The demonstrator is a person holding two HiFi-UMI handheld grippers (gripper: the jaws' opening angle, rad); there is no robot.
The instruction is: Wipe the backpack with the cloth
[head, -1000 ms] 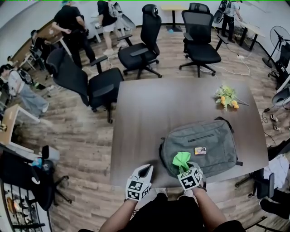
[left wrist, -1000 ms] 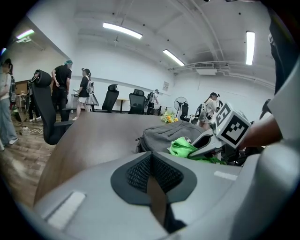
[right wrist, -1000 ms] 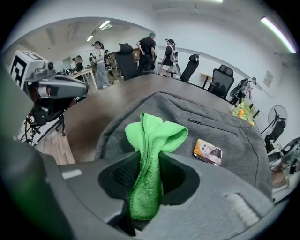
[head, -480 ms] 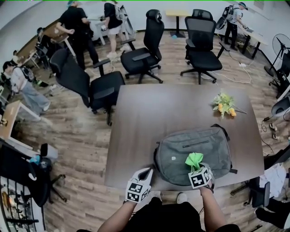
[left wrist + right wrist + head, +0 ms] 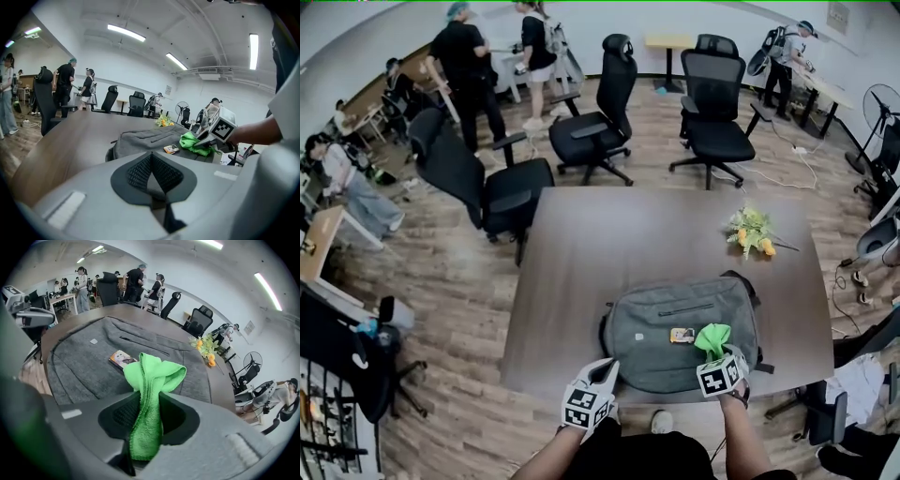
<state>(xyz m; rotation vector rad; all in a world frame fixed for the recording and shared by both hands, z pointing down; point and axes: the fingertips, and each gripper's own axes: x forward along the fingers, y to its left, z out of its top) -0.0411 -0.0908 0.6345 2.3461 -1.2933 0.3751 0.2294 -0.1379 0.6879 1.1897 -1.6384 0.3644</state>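
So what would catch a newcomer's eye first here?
The bright green cloth pinched in the right gripper, over the near right part of the grey backpack lying flat on the brown table. Beyond it, yellow flowers lie near the table's far right edge.

You wear black clothing (image 5: 642, 457), which fills the head view at 6 o'clock, and both forearms are bare of sleeves. Your left gripper (image 5: 604, 367) and right gripper (image 5: 715, 352) have white shells, each topped by a marker cube (image 5: 584, 410) of black-and-white squares. In each gripper's own view, the body is smooth grey, with dark mesh-textured pads (image 5: 138, 171) set in a rounded hollow.
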